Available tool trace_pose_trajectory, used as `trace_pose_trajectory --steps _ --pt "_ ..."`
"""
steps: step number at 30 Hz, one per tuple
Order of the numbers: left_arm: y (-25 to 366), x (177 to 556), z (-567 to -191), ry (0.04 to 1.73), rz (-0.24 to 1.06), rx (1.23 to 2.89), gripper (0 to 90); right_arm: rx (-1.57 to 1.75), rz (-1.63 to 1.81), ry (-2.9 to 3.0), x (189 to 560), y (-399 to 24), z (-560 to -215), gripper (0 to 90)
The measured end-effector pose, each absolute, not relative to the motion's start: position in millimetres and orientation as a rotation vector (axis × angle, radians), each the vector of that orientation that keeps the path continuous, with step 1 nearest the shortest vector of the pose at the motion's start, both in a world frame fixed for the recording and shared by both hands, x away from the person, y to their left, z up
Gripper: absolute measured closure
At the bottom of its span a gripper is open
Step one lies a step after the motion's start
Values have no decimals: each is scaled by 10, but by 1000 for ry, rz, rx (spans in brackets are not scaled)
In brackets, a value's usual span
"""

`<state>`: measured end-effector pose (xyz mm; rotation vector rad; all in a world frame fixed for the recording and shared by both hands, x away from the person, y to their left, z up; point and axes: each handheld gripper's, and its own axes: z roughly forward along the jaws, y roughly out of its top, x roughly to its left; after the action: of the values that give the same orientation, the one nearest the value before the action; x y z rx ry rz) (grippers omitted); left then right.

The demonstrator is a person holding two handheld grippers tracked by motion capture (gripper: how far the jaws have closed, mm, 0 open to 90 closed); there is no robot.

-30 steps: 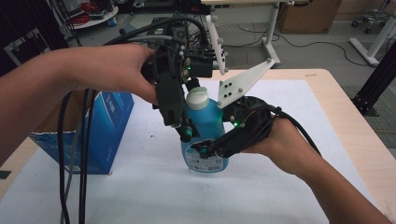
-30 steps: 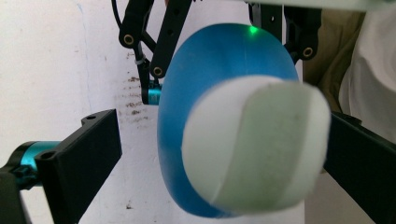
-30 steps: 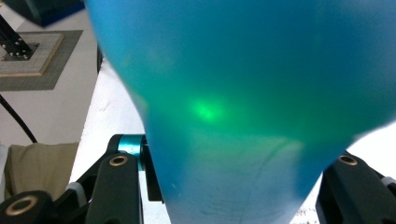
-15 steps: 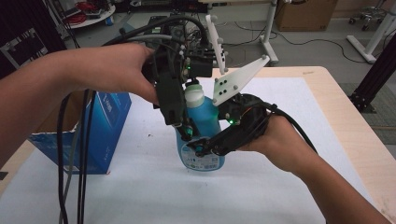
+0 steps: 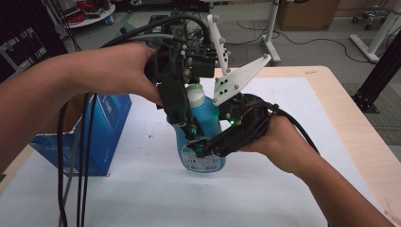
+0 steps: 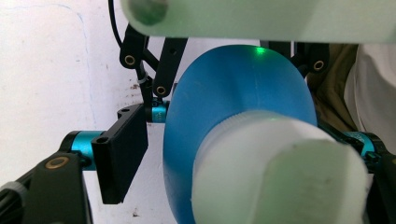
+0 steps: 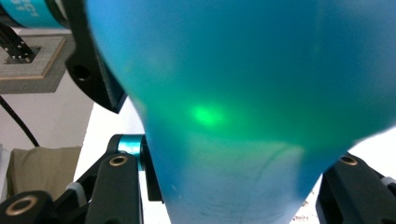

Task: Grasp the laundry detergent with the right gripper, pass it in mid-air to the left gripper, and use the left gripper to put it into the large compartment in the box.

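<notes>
A blue bottle [image 5: 206, 120] with a white cap [image 5: 195, 93] stands upright on the white sheet. My right gripper [image 5: 209, 143] comes from the right and is shut on its body; in the right gripper view the blue bottle [image 7: 243, 93] sits between the black jaws of that gripper [image 7: 229, 191]. My left gripper [image 5: 193, 124] reaches down from the upper left over the bottle's top. Its jaws have just been closing. In the left gripper view the cap [image 6: 280, 172] lies between them, with a gap left between the left pad [image 6: 120, 154] and the bottle [image 6: 233, 88]. The other pad is hidden.
A blue cardboard box [image 5: 94, 135] stands at the left, close to my left forearm. Black cables [image 5: 75, 170] hang down in front of it. The white sheet [image 5: 293, 94] covers most of the wooden table [image 5: 345, 113], whose edge runs along the right.
The left gripper's black jaw has drawn in closer to the bottle's neck. The right gripper keeps its hold, and both hands stay where they were.
</notes>
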<state>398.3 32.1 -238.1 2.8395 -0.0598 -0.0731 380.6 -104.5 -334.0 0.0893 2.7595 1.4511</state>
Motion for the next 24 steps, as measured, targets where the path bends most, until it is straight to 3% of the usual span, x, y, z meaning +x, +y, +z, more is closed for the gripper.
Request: trace_pose_trajectory --steps 8,16,24 --pt "315 3975 -2384 -80 -72 2838 271 92 1455 2759 3808 -1042 -3341 460" --pt "314 3955 -2373 -130 -86 2825 375 94 1449 2764 3813 -1046 -3344 460" --pt "319 3938 -2351 -112 -87 2823 378 87 1461 2764 3808 -1048 -3338 457"
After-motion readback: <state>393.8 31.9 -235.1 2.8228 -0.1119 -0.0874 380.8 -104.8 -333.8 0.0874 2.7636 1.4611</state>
